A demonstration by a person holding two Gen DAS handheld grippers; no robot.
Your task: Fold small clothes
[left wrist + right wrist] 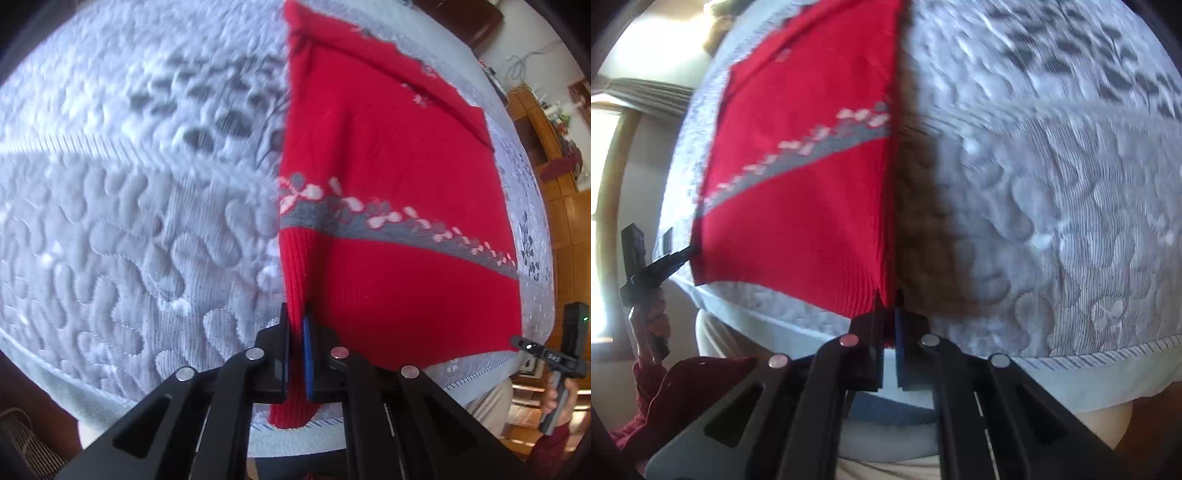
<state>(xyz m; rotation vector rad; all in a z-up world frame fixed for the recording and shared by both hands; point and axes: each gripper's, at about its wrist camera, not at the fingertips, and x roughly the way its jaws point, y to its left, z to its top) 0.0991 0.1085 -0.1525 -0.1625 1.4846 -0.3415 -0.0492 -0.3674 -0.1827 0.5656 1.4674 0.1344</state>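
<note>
in the left wrist view, the left gripper (295, 317) has its two black jaws pinched tight on the ribbed hem corner of a red sweater (388, 206), and a tongue of the red knit hangs through the narrow slot between the blue-lined pads toward the camera. the sweater lies spread to the right over a pale quilted bedspread (110, 221), which fills the left half of the picture with raised swirls and a patch of dark leaf print further up. a grey band with pink and grey flowers (388, 221) crosses the sweater on a slant. at the right edge the right gripper (517, 341) meets the sweater's other hem corner, and a hand (557, 398) holds its handle; wooden cabinets (565, 192) stand behind. in the right wrist view, the right gripper (888, 295) is closed down narrow on the near red hem corner, the knit rising from between its tips. the sweater (798, 206) spreads to the left here, its edge casting a dark shadow on the bedspread (1071, 221) to the right. the grey flowered band (812, 151) is blurred. at the left edge the left gripper (692, 251) grips the far corner, with a hand (655, 317) and a dark red sleeve (672, 387) below it, against a bright window (605, 221).
</note>
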